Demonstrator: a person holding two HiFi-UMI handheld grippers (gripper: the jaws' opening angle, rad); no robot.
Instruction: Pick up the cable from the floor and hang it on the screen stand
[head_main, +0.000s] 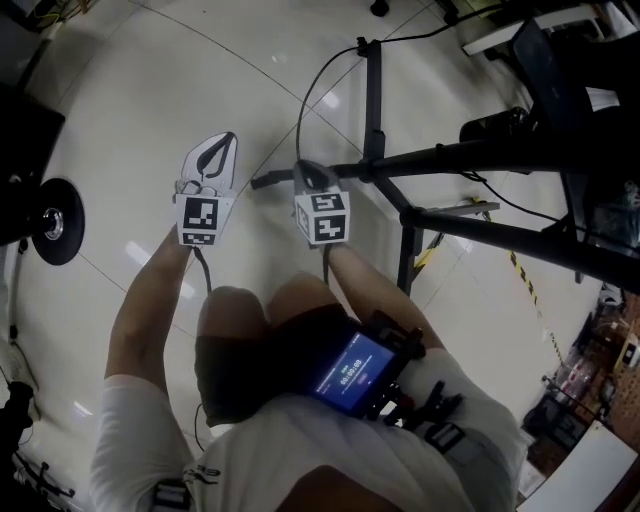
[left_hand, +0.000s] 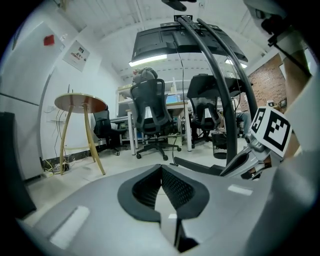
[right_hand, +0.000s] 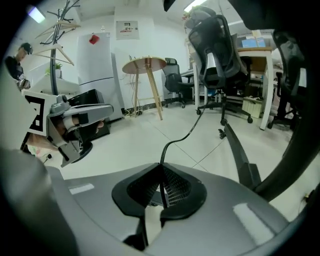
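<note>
We find the floor (head_main: 150, 110) bare ahead and to our left, up to a round black base (head_main: 55, 222) at its left edge; to our right the legs and post of the screen stand (head_main: 373, 100) bar the way; the cable (right_hand: 191, 130) arcs beside that post.

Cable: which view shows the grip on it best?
Right gripper view: the cable runs up from between the shut fingers of the right gripper. Head view shows its arc toward the stand only. Left gripper view: no clear sight of it.
</note>
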